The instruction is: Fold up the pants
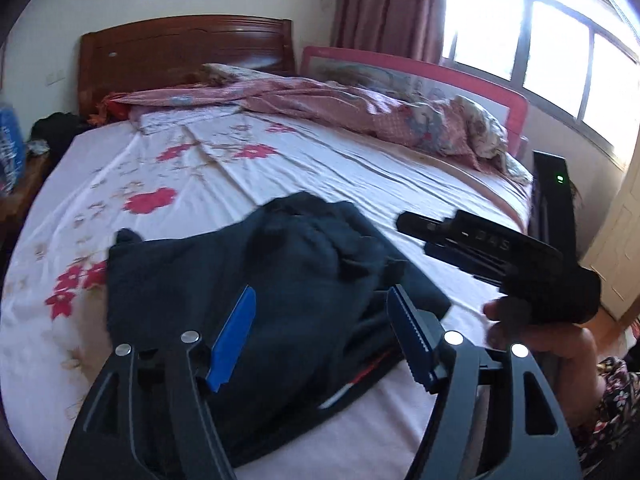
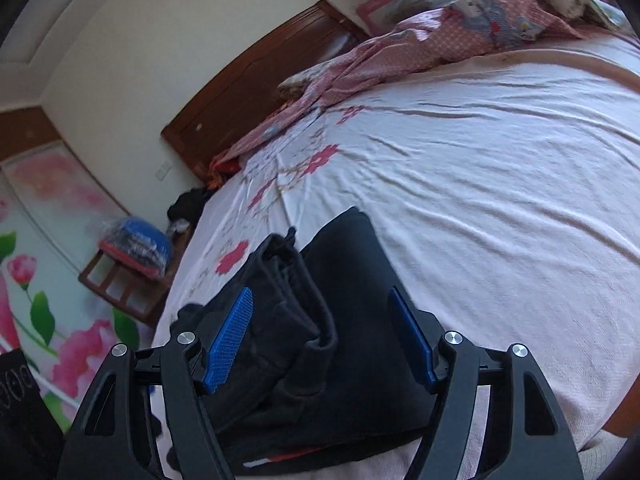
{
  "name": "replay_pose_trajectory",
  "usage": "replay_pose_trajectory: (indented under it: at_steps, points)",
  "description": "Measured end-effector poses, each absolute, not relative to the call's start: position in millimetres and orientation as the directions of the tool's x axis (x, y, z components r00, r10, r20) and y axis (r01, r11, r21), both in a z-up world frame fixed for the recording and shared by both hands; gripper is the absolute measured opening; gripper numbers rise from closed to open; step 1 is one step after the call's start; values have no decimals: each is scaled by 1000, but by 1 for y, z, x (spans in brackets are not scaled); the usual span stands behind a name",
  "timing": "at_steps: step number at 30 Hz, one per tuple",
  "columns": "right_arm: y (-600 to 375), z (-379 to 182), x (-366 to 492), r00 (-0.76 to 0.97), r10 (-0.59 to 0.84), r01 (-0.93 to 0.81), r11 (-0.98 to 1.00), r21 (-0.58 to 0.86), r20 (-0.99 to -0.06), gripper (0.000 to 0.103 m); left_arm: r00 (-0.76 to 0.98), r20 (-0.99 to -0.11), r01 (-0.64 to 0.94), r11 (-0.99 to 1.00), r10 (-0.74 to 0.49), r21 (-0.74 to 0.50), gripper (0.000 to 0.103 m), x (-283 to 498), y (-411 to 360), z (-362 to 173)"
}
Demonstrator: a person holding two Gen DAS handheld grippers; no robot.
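Bedroom scene, two wrist cams, described L to R. I'm running both handheld grippers over a bed w/ a white flower-print sheet [image 1: 320, 168].

Far left: a wooden side stand [image 2: 120, 284] w/ a blue-and-red wrapped bundle on it, beside the dark wooden headboard [image 1: 184, 52].

Left gripper [image 1: 322, 330]: black frame, blue ribbed pads. Jaws stand wide apart, nothing clamped. The dark navy fabric pants [image 1: 256, 280] lie under and between the pads w/o touching them, as far as I can tell.

Pants sit near the bed's front edge, bunched into a thick, uneven stack; a thin red-and-white stripe shows at the bottom hem. Looks like a partial fold, not a flat one.

Right gripper [image 2: 320, 336]: also wide open, holding nothing. It hovers over the pants' layered folded edge; in the left cam it shows at right, gripped by a hand [image 1: 532, 332].

Far right: a crumpled pink patterned quilt [image 1: 360, 104] by a pink bed rail and a bright window.

My judgement for this step: pinch only the top layers at two corners well apart, keep both grippers level, lift together, lay the fabric over flat, then smooth it. Grabbing the whole bunch would drag the stack out of line.
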State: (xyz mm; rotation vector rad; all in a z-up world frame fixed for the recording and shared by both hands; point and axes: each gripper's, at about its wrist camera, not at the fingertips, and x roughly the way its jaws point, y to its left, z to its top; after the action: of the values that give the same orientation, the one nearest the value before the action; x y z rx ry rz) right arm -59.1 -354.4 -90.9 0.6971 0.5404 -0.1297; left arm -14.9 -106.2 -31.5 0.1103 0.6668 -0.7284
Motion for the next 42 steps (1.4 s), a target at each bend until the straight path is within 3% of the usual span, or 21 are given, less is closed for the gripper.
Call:
replay_pose_trajectory:
  at_steps: [7, 8, 9, 11, 13, 16, 18, 23, 24, 25, 27, 30, 32, 33, 37, 42]
  points:
    - [-339, -103, -13, 722, 221, 271, 781, 563, -655, 68, 628, -706, 345, 930, -327, -124, 70, 40, -16, -79]
    - [-338, -104, -6, 709, 235, 270, 781, 564, -665, 62, 600, -734, 325, 935, -320, -141, 70, 45, -9, -90]
    - [-335, -106, 0, 679, 226, 284, 796, 534, -698, 42, 584, -744, 326, 933, -324, -150, 70, 43, -7, -97]
    - [-326, -100, 8, 628, 172, 302, 846, 440, -759, 26, 573, -754, 340, 930, -321, -137, 70, 42, -12, -105]
    - [-326, -81, 4, 649, 163, 284, 855, 435, -743, 20, 593, -744, 357, 929, -308, -100, 71, 35, -22, -104]
    - [-331, -56, -16, 691, 146, 289, 842, 456, -708, 19, 608, -724, 394, 915, -326, -82, 83, 31, -34, -96]
    - [-336, -51, -34, 698, 92, 318, 849, 422, -710, 19, 606, -719, 421, 904, -340, -72, 84, 28, -42, -90]
    - [-362, -108, -59, 673, 112, 391, 785, 480, -731, 22, 569, -770, 430, 903, -289, -21, 86, 26, -61, -109]
    - [-362, -109, -63, 693, 111, 375, 789, 486, -713, 29, 560, -772, 425, 904, -300, -42, 86, 24, -58, -108]
    - [-362, -104, -66, 700, 93, 368, 803, 469, -708, 44, 542, -780, 426, 902, -313, -65, 86, 24, -55, -108]
    - [-362, -87, -70, 712, 32, 384, 819, 426, -702, 52, 521, -787, 424, 901, -330, -97, 86, 24, -48, -103]
    - [-360, -49, -68, 781, 0, 325, 854, 406, -624, 52, 579, -738, 399, 910, -346, -113, 86, 25, -39, -87]
    - [-348, -30, -50, 785, 22, 258, 897, 359, -619, 52, 601, -703, 409, 902, -381, -139, 86, 33, -45, -71]
    - [-335, -20, -34, 771, 37, 205, 930, 303, -635, 52, 602, -701, 415, 899, -384, -136, 86, 37, -50, -67]
    - [-291, -31, 31, 644, 115, 55, 979, 195, -756, 28, 578, -734, 451, 889, -357, -78, 85, 72, -86, -58]
    - [-285, -65, 81, 532, 121, 35, 986, 165, -838, 28, 572, -785, 471, 879, -239, 76, 84, 111, -122, -70]
